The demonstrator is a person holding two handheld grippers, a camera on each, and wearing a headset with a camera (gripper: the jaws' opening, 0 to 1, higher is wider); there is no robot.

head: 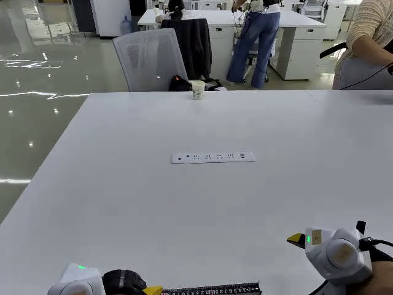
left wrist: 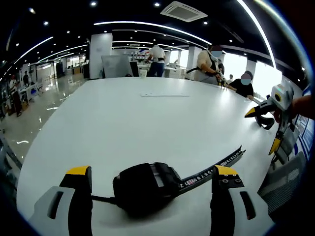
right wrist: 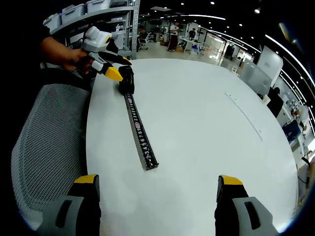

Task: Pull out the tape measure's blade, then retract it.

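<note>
At 6 o'clock on the white table [head: 196,209], the tape measure [head: 123,283] lies with its blade [head: 212,289] stretched toward 3 o'clock. The left gripper [left wrist: 152,172] has its jaws wide on either side of the case, not pinching it. The right gripper [right wrist: 160,181] has wide, empty jaws, with the blade's tip just ahead at 12 o'clock.

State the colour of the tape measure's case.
Black; the case shows best in the left gripper view.
</note>
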